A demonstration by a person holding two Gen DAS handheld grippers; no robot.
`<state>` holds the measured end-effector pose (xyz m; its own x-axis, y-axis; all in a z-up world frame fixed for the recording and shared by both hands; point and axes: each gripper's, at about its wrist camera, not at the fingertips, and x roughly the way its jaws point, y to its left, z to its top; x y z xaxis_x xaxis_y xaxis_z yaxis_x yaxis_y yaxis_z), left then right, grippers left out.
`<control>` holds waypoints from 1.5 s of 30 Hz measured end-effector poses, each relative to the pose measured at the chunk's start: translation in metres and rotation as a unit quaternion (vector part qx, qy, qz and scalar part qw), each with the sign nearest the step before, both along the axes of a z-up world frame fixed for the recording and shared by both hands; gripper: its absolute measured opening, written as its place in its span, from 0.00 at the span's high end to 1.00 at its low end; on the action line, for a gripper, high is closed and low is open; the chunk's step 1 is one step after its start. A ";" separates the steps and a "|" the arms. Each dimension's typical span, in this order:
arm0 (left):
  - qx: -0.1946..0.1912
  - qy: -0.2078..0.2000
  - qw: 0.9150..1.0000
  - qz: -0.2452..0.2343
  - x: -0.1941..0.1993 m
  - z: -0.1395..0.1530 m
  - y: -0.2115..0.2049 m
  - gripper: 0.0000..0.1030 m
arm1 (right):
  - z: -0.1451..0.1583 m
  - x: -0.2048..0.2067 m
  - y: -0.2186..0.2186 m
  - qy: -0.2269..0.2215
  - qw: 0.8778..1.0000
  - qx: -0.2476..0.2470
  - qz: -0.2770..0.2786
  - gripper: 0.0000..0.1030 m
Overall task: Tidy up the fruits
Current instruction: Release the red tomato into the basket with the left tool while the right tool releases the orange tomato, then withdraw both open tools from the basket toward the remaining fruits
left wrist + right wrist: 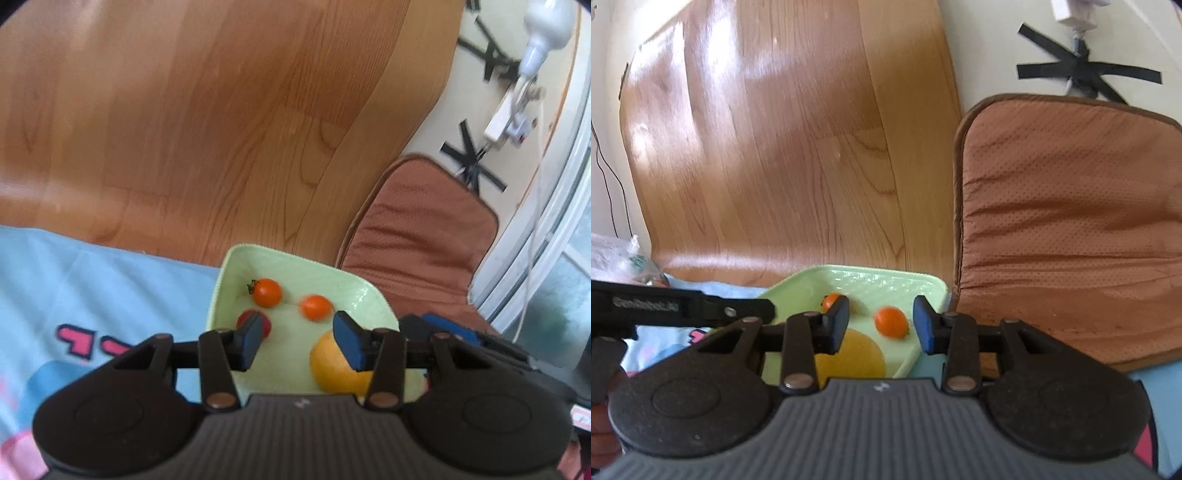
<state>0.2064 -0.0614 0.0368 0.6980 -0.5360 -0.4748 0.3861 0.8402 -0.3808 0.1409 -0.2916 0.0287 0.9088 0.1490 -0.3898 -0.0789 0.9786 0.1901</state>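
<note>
A pale green square tray [236,266] lies on a light blue cloth [92,280]. In it are two orange cherry tomatoes [268,292] [315,307], a red fruit [266,326] half hidden by my left finger, and a yellow round fruit [332,365]. My left gripper [299,339] hovers open over the tray, holding nothing. In the right wrist view the tray [886,277] shows a cherry tomato [891,321], a second one [831,300] behind a finger, and the yellow fruit [853,354]. My right gripper [881,325] is open and empty above it.
A brown seat cushion [1071,221] lies right of the tray. Wooden flooring [184,129] stretches beyond. The left gripper's body [683,308] crosses the right view at left. A crumpled plastic bag [617,258] sits far left. A white power strip and cables [509,118] lie far right.
</note>
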 end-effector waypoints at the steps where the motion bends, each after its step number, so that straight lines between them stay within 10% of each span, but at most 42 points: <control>1: -0.002 -0.005 1.000 0.003 -0.009 0.003 0.007 0.58 | 0.000 -0.008 0.000 0.000 1.000 0.002 0.000 0.60; 13: -0.012 0.014 0.996 0.082 -0.077 -0.017 0.089 0.58 | -0.020 -0.091 0.028 0.041 0.999 0.001 0.030 0.60; 25: 0.062 -0.015 0.998 0.027 -0.102 -0.032 0.065 0.54 | -0.027 -0.100 0.079 0.048 0.993 -0.065 0.090 0.60; 37: 0.029 0.027 0.998 0.040 -0.055 -0.028 0.103 0.58 | -0.027 -0.085 0.089 0.051 0.992 -0.068 0.091 0.61; 45: -0.009 0.076 0.996 -0.036 -0.024 -0.036 0.103 0.67 | -0.024 -0.095 0.056 0.037 0.998 -0.042 0.032 0.60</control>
